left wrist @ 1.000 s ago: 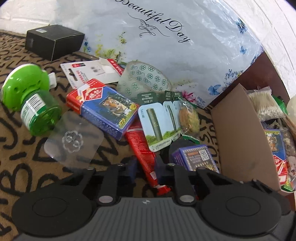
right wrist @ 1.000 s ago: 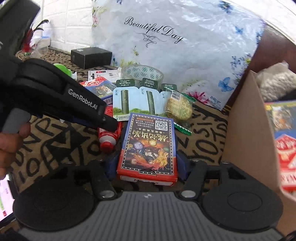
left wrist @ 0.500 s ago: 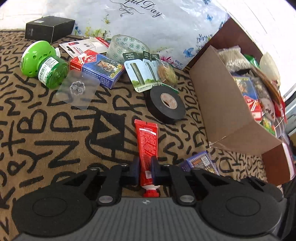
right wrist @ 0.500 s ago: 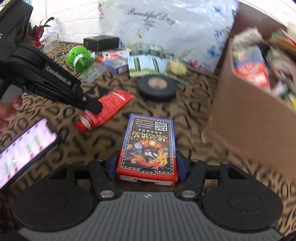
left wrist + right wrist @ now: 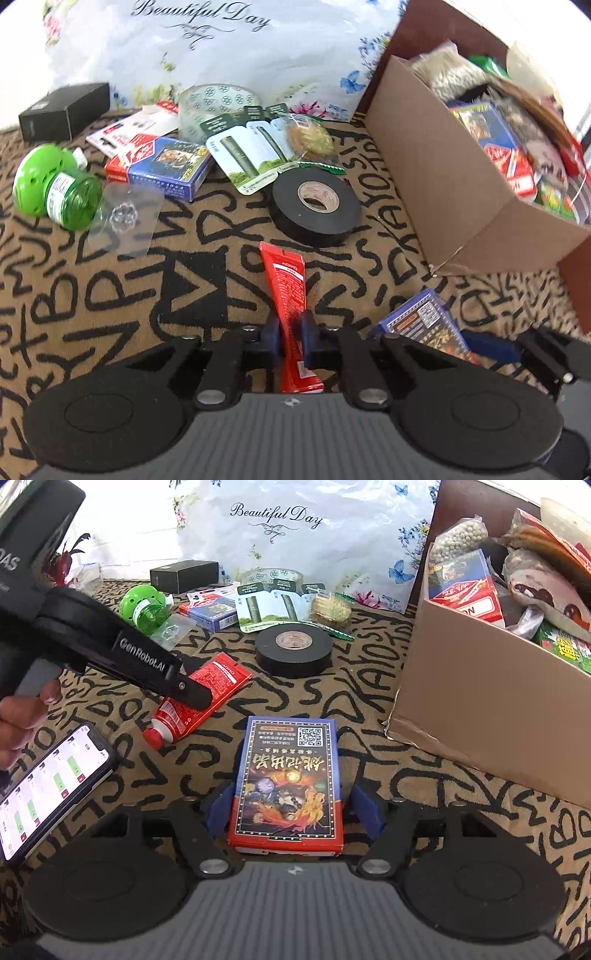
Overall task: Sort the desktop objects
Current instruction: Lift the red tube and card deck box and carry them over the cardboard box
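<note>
We see the left tongs (image 5: 290,341) clamped on the red tube (image 5: 290,295) (cap end toward the camera), just above the patterned surface (image 5: 110,295). The right tongs (image 5: 291,808) stand apart, flanking the card box (image 5: 288,786) without pressing it. Black tape roll (image 5: 293,648) lies beyond; the cardboard box (image 5: 480,716) sits right.

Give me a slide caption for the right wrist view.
Card box between open right gripper jaws; left gripper clamps red tube.
</note>
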A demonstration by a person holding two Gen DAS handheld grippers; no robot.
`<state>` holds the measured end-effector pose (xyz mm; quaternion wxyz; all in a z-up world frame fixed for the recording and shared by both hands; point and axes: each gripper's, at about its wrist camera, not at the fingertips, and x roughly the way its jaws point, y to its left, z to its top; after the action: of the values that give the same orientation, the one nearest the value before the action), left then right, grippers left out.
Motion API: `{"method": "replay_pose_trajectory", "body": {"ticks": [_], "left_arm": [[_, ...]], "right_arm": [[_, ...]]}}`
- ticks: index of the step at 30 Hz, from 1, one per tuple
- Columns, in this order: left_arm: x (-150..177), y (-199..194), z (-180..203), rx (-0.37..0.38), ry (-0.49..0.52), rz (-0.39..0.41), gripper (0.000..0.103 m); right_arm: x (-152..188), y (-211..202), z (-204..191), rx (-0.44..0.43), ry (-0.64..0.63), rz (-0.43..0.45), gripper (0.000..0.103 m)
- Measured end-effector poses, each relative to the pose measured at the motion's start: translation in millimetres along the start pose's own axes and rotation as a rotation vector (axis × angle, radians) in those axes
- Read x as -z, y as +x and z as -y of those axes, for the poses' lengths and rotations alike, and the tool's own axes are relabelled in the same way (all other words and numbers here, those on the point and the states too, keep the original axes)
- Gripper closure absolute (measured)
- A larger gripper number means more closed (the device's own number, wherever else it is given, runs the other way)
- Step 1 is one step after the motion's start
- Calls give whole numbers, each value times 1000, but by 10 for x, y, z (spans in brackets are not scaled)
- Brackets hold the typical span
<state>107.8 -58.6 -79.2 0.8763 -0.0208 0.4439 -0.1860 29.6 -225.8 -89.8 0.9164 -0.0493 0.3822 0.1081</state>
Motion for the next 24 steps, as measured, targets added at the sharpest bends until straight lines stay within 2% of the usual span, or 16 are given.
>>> {"method": "replay_pose_trajectory", "body": {"ticks": [5, 6, 9, 14, 19, 24], "left_arm": [[-19, 78, 21, 0, 3, -1, 90], [-26, 87, 37, -3, 6, -1, 95], [-15, 79, 81, 0, 18, -1, 100], [26, -87, 148, 60, -5, 5, 100], [-142, -439, 359, 167, -7, 76, 100], [-553, -801, 733, 263, 28, 170, 100]], "right_arm": [[7, 72, 16, -7, 18, -4, 37], [9, 74, 2, -7, 7, 1, 44], [22, 80, -24, 1, -8, 12, 45], [70, -116, 15, -28, 33, 42, 45], [40, -600, 108, -37, 52, 148, 45], [-80, -1157, 268, 6, 56, 303, 45]]}}
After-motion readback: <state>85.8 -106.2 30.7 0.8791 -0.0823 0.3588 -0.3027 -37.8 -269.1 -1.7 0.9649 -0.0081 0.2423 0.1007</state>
